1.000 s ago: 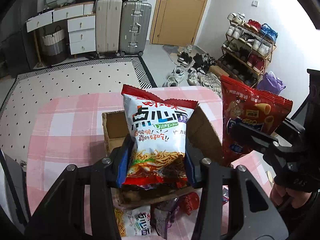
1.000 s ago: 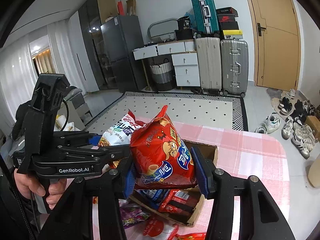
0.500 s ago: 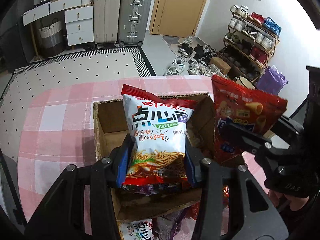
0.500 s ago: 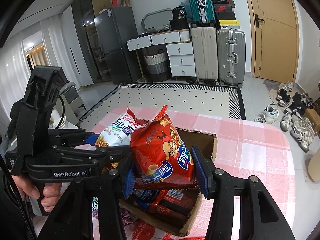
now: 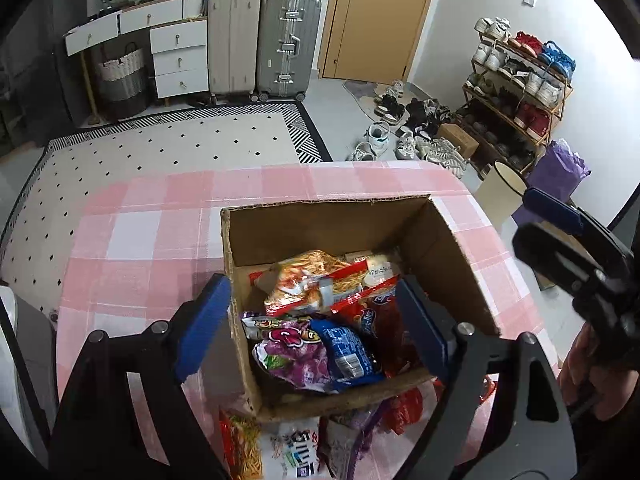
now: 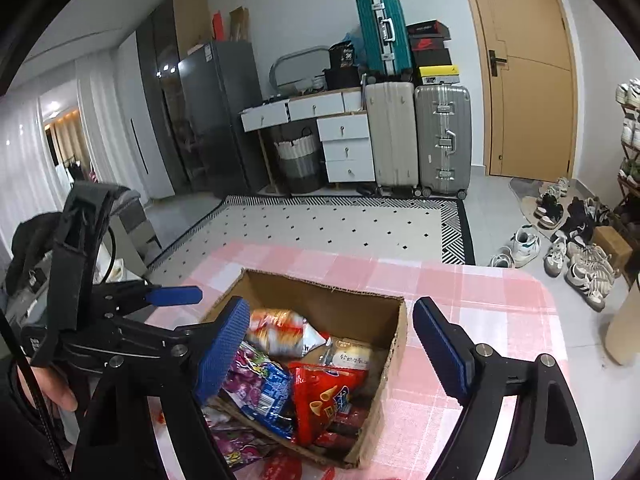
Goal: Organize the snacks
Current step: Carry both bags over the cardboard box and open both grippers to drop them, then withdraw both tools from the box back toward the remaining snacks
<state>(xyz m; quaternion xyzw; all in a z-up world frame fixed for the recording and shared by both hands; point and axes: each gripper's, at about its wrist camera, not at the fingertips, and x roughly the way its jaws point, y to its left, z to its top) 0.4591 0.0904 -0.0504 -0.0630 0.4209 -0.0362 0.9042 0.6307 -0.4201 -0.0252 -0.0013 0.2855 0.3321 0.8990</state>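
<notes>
Snacks [image 5: 316, 320] lie heaped in the box [image 5: 340, 216] just below both grippers; more packets nearer the left camera are cut off by the frame and half hidden by the box wall. The left gripper [image 5: 316, 324] tilts steeply down over the box, jaws just sprung wide and empty. The right gripper [image 6: 332, 344], angled less steeply, has likewise just opened and holds nothing. A pink checked tablecloth [image 5: 160, 216] covers the table; suitcases [image 6: 440, 140] stand beyond.

One box [image 5: 448, 256], perhaps six snack bags [image 5: 320, 284]
</notes>
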